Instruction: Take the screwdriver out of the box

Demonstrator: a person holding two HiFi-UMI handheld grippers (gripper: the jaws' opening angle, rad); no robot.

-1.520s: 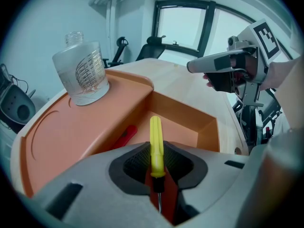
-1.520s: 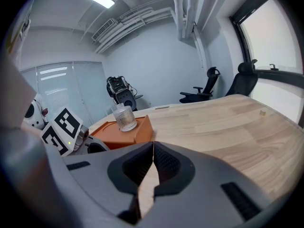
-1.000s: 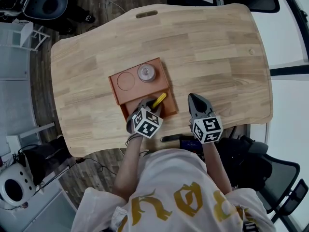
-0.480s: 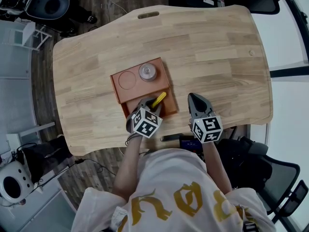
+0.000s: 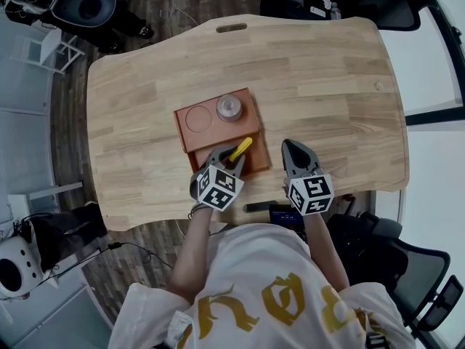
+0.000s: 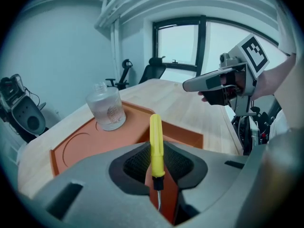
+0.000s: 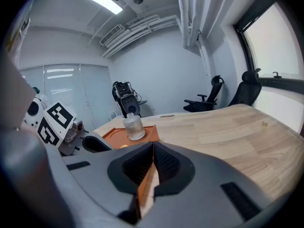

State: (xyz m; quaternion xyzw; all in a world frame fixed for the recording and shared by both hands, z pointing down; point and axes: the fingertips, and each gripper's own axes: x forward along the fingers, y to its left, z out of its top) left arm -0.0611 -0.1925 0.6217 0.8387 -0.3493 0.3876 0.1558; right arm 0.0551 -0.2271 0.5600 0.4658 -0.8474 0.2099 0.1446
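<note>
While the left gripper (image 5: 227, 155) pinches the yellow screwdriver (image 6: 156, 144) over the orange box (image 5: 200, 118) at frame centre, lift-out looks half done, not yet clear; the right gripper (image 5: 292, 147) is pressed together, empty.

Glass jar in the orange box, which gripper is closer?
Left. The left gripper sits over the box's near part, short of the glass jar; the right gripper hangs beyond the box's right edge.
</note>
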